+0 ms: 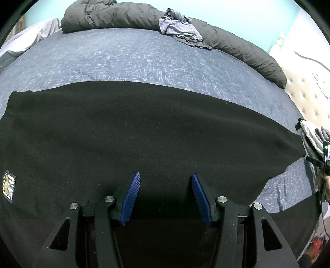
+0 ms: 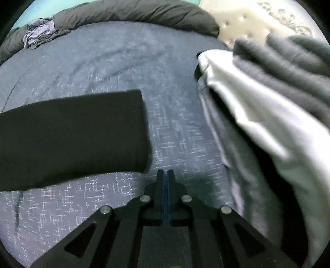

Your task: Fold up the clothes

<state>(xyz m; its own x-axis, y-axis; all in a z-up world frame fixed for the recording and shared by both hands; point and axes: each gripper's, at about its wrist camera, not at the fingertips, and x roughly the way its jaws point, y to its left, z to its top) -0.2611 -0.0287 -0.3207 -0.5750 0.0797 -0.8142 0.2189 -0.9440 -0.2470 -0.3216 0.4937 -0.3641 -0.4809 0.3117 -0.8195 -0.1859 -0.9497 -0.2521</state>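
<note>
A black garment (image 1: 132,132) lies spread flat across the blue bed cover (image 1: 127,57), with a small patch label (image 1: 8,186) at its left end. My left gripper (image 1: 166,177) hovers open over the garment's near edge, blue pads apart, nothing between them. In the right wrist view the garment's end (image 2: 78,134) lies to the left. My right gripper (image 2: 165,172) is shut with nothing in it, over bare bed cover (image 2: 181,132) just right of that end.
A stack of folded grey and white clothes (image 2: 268,107) sits to the right. A crumpled checked garment (image 1: 179,26) lies on a dark grey duvet (image 1: 115,16) along the far edge. A tufted headboard (image 1: 309,92) is at right.
</note>
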